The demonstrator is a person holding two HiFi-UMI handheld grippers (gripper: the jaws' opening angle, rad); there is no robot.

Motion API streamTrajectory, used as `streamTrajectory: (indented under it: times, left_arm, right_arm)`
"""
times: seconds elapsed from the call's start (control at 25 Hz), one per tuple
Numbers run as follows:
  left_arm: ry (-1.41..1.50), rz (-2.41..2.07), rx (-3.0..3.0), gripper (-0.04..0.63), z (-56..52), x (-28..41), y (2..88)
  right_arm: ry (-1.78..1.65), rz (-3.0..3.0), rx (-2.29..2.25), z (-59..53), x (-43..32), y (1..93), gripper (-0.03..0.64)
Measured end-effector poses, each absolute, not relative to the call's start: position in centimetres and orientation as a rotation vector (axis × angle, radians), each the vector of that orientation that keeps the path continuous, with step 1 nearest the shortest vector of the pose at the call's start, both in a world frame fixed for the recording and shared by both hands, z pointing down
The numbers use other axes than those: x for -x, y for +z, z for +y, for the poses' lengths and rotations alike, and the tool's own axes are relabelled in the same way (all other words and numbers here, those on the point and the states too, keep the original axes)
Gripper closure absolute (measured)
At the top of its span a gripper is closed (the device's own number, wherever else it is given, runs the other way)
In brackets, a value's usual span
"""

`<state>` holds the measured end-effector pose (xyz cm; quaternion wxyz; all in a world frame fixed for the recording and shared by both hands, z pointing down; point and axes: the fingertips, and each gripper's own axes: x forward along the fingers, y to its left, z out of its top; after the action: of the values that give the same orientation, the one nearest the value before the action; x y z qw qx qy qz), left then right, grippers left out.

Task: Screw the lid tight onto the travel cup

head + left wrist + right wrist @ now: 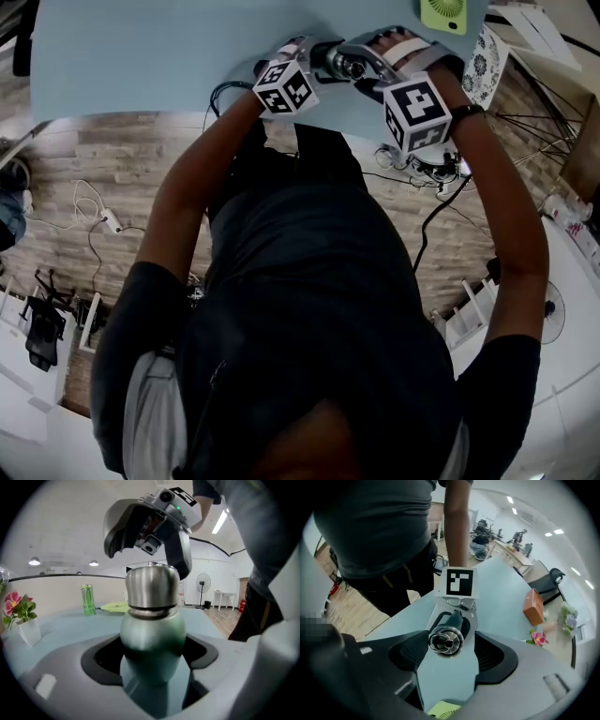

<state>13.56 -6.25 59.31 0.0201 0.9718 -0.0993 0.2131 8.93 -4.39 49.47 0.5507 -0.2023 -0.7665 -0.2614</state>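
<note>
Two grippers: left gripper (153, 674) tight on travel cup (152, 630), right gripper (447, 665) agape around lid (446, 641).

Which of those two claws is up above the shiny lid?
The right claw: it hangs open over the steel lid, while the left claw sits lower, closed on the green travel cup.

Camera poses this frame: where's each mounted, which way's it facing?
Head view: on the person's head, facing steeply down; torso, both arms, left gripper and right gripper show.
Left gripper view: on the left gripper, roughly level along jaws closed on the cup; the right gripper hangs over the lid.
Right gripper view: on the right gripper, looking down on the lid between open jaws; torso and arm behind.
Both gripper views share the lid.
</note>
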Motion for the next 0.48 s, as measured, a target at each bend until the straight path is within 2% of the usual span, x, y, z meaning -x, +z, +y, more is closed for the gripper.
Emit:
streamTrajectory:
  times: [0.2, 0.48]
  left_arm:
    - [0.660, -0.307, -3.015, 0.179, -6.2, -13.8, 59.4]
    - [0.658, -0.306, -3.014, 0.179, -6.3, -13.7, 59.3]
  right_arm:
    - [-0.677, -1.686, 0.656, -4.1, -10.6, 50.9, 0.330]
    - [-0.790, -1.657, 0.684, -5.3, -10.2, 51.6, 0.334]
